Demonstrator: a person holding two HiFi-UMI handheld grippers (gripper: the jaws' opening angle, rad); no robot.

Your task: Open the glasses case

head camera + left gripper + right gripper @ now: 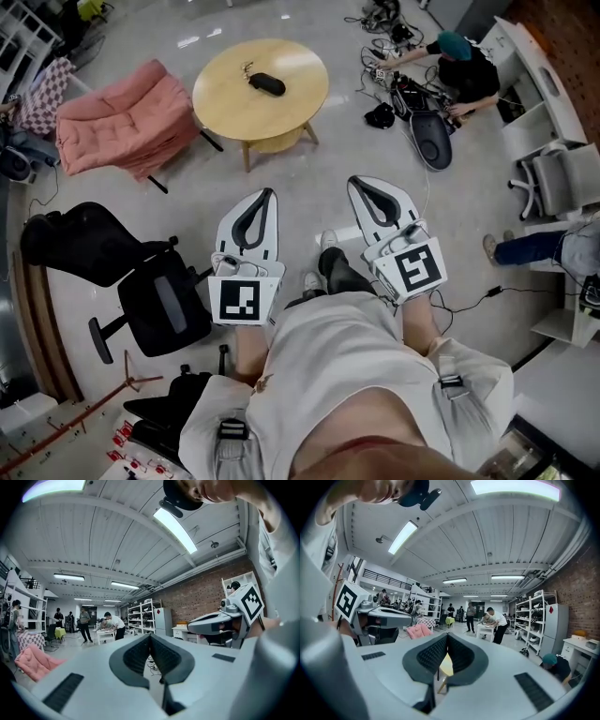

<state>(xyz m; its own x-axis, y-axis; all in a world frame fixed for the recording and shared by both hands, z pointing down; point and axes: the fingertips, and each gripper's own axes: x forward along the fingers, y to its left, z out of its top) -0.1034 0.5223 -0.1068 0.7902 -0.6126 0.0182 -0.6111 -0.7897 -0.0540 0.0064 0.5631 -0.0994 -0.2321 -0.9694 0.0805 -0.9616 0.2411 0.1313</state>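
A black glasses case [267, 83] lies closed on a round wooden table [300, 103] some way ahead of me in the head view. My left gripper [269, 195] and right gripper [360, 184] are held side by side at waist height, well short of the table, and both point towards it. Each has its jaws together with nothing between them. In the left gripper view the left gripper [150, 637] is shut and the right gripper [220, 620] shows beside it. In the right gripper view the right gripper [446, 637] is shut, with a sliver of the yellow table [446, 665] below its tips.
A pink padded chair [117, 117] stands left of the table and a black office chair [159, 300] is close on my left. A person [464, 70] sits on the floor among cables at the back right. White shelving and a grey chair [562, 178] line the right side.
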